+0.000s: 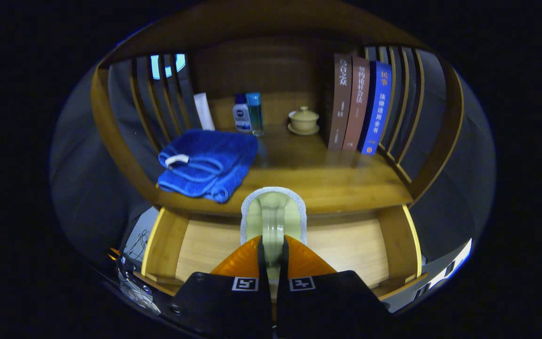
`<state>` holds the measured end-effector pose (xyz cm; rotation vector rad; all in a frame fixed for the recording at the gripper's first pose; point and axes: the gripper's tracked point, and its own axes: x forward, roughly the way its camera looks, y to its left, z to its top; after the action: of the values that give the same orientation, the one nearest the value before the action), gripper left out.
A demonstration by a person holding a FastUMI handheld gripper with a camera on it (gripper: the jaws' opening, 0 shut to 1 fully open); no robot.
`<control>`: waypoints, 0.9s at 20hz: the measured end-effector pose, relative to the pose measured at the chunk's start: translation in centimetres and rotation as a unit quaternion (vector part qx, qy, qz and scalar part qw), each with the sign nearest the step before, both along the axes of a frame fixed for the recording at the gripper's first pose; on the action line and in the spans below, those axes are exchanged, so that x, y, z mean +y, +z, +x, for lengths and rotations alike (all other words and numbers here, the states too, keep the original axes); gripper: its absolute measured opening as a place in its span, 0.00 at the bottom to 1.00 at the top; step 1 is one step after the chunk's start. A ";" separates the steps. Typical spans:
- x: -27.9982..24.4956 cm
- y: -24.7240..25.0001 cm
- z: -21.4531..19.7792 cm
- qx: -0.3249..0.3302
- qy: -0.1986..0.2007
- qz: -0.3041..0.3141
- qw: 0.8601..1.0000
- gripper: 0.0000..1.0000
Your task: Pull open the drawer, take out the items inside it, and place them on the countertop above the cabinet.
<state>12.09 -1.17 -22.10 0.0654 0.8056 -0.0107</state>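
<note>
Clamped on a pale green handled scrubber [274,214], the gripper [273,258] has both fingers pressed against the item's narrow stem, so its white-edged pad stands up just ahead of the fingertips. I judge the grip on the stem is chosen because it is the only part thin enough to pinch.

Beneath the held item lies the open drawer [346,245], pulled out below the front edge of the countertop [327,181]; its bare wooden floor suggests this is the last thing to come out. The scrubber hangs over the drawer, level with the countertop's front edge (not yet resting on it).

On the countertop a folded blue towel [207,162] fills the left front corner; two small bottles [247,113] and a lidded cup [303,120] stand along the back, with three books [358,106] upright at the right edge. The bare middle looks the likeliest landing spot.
</note>
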 end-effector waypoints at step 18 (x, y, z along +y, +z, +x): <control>-1.7 -3.5 15.8 0.035 -0.025 0.020 0.999 0.33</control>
<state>27.88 -2.83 -25.56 0.1229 0.8750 -0.0446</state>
